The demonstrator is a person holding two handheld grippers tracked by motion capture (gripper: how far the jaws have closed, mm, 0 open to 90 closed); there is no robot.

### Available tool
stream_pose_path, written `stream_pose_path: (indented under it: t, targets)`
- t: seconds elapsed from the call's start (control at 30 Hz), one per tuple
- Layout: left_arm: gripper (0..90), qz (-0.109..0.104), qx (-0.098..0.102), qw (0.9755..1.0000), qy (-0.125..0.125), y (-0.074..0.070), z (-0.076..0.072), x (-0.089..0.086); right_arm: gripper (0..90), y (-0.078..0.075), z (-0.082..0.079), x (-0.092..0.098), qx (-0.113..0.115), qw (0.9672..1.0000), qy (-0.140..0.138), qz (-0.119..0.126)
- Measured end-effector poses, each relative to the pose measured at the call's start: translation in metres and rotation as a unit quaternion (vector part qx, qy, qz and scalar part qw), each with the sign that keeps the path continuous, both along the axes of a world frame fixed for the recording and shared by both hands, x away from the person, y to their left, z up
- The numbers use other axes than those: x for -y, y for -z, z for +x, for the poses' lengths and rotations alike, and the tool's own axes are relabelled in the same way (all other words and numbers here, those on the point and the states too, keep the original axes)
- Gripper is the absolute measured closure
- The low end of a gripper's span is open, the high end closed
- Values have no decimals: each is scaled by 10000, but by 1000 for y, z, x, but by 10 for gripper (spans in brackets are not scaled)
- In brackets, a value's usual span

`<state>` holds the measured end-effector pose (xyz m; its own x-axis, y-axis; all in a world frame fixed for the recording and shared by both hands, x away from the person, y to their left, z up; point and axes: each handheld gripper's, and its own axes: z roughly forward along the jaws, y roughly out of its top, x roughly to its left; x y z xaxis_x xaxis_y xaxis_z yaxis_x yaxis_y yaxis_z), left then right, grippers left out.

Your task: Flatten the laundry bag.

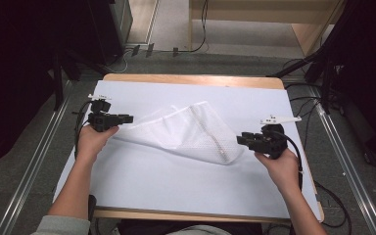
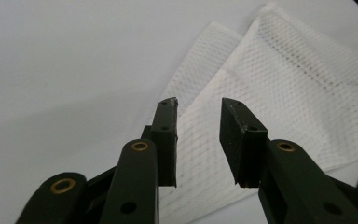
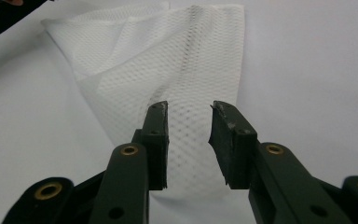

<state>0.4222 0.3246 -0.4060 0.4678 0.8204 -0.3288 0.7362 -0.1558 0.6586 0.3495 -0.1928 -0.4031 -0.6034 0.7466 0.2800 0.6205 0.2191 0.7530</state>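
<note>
- White mesh cloth lies folded on the pale table cover, near the middle of the table and a little toward 12 o'clock from my forearms.
- Its long axis runs from about 10 o'clock, at my left gripper, down to about 4 o'clock, at my right gripper; I hold one end of it at each hand.
- From the left gripper the cloth spreads off toward 3 o'clock; from the right gripper it lies toward 10 o'clock.
- In the left gripper view the jaws stand parted over a corner of the mesh cloth, nothing pinched between them.
- In the right gripper view the jaws are likewise apart, with the narrow end of the mesh cloth running straight ahead to 12 o'clock between them, and the pads are not pressing on it.
- Both hands are about equally near; I judge either could pinch its own end by closing where it stands.
</note>
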Motion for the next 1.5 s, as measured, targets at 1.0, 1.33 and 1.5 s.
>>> stream_pose_path:
  t: [1.0,1.33,1.5]
  targets:
    - [570,37,-133,9997,183,3,-28,2,663,39,140,-72,-447,9977,-43,-516]
    - [570,82,-122,9997,196,4,-25,3,635,54,160,-79,-592,9954,45,-754]
    - [569,74,-124,9997,182,4,-25,1,661,62,161,-80,-695,9949,85,-723]
